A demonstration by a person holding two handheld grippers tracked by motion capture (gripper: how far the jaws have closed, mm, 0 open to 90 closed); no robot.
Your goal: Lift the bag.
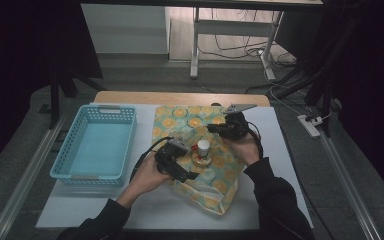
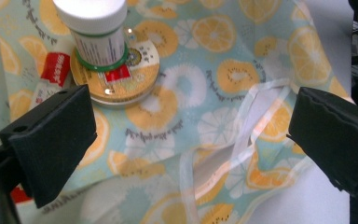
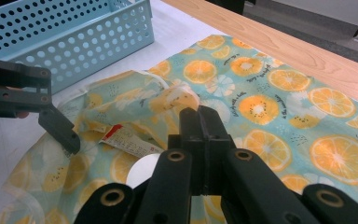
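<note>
In the high view the left gripper (image 1: 180, 167) sits just left of centre, its jaws spread wide and holding nothing, and the white-capped bottle (image 1: 203, 148) stands just to the right of it and slightly up the frame, upright on a round gold tin (image 1: 201, 161) that lies flat on the citrus-print bag (image 1: 215, 175). That is the relation that matters: in the left gripper view the bottle (image 2: 98, 35) is at the upper left, beyond the left jaw and outside the gap, while between the jaws lies only printed cloth and the bag's pale strap (image 2: 242, 135), looped across the centre. So the jaws point past the bottle's side, toward the strap (which of the two they are meant for I cannot tell). The bottle's long axis is vertical, so I judge a side grip would need the gripper swung toward the upper left of its own view. The right gripper (image 1: 219, 129) is clenched shut on nothing I can see, hovering above and right of the bottle in the high view; in its own view its closed jaws (image 3: 200, 140) rise at centre, with the bottle's white cap (image 3: 142, 170) just below and left of them. Both are near the bottle, the left a little nearer. The blue basket (image 1: 95, 145) stands well apart at the left on the counter (image 1: 145, 210).
</note>
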